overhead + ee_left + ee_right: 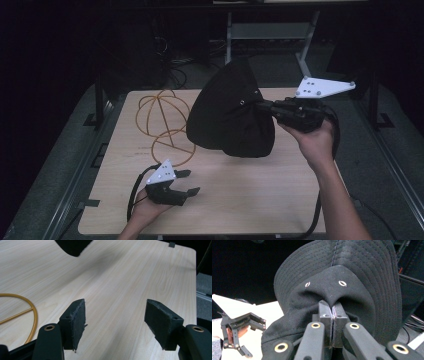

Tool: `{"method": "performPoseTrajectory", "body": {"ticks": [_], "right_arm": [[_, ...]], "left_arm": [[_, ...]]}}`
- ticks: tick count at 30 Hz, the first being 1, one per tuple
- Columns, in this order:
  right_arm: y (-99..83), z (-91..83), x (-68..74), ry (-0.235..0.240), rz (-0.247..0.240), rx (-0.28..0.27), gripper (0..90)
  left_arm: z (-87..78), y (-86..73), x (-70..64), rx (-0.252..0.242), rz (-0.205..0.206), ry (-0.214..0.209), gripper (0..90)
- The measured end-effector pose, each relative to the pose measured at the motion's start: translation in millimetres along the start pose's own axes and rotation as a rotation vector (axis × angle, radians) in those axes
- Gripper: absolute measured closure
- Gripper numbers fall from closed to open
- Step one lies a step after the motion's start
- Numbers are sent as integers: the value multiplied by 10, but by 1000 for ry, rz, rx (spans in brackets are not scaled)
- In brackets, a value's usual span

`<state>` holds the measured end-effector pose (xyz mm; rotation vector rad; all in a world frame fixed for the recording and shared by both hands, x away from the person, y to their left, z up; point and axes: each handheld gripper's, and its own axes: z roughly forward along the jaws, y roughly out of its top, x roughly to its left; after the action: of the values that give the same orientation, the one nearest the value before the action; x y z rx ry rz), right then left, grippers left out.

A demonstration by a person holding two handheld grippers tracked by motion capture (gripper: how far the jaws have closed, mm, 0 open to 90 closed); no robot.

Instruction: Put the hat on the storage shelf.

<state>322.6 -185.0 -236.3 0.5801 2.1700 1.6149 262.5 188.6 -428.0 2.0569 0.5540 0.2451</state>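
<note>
Right gripper [264, 106] raised above the far right part of the table [250, 200], held in the person's right hand [312, 140]. Jaws pressed together on a fold of a black hat [230, 112]; in the right gripper view the two pads meet with cloth pinched between them, just below two small metal eyelets [342, 283] in the crown. The hat [342, 272] hangs from that grip, clear of the tabletop, brim spread wide with rows of stitching on it (a floppy bucket-style hat, by the look). From the high view it sits over the middle-far area of the table, casting shade on the wood beneath.

Left gripper [187, 182] low over the near left part of the table, in the left hand [147, 212]. Jaws spread wide, nothing between them; the left gripper view shows bare wood grain through the gap, pads [77, 322] rough and frayed at the edges. Cannot tell whether it rests on the surface or hovers just above.

A yellow wire frame [162, 122] of curved hoops lies on the far left of the table, just left of the hat; one arc of it [30, 307] sits near the left gripper. The two grippers are well apart.
</note>
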Motion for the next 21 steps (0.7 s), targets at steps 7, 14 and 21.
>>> {"method": "performPoseTrajectory", "body": {"ticks": [7,14,21], "right_arm": [[145,137,18,32,-16,6,888],[264,272,36,59,-26,3,887],[387,414,65,81,-38,3,887]], "left_arm": [[-23,-7,5,2,7,3,320],[-10,-3,-14,1,15,0,311],[4,-8,-32,-3,16,-7,302]]}}
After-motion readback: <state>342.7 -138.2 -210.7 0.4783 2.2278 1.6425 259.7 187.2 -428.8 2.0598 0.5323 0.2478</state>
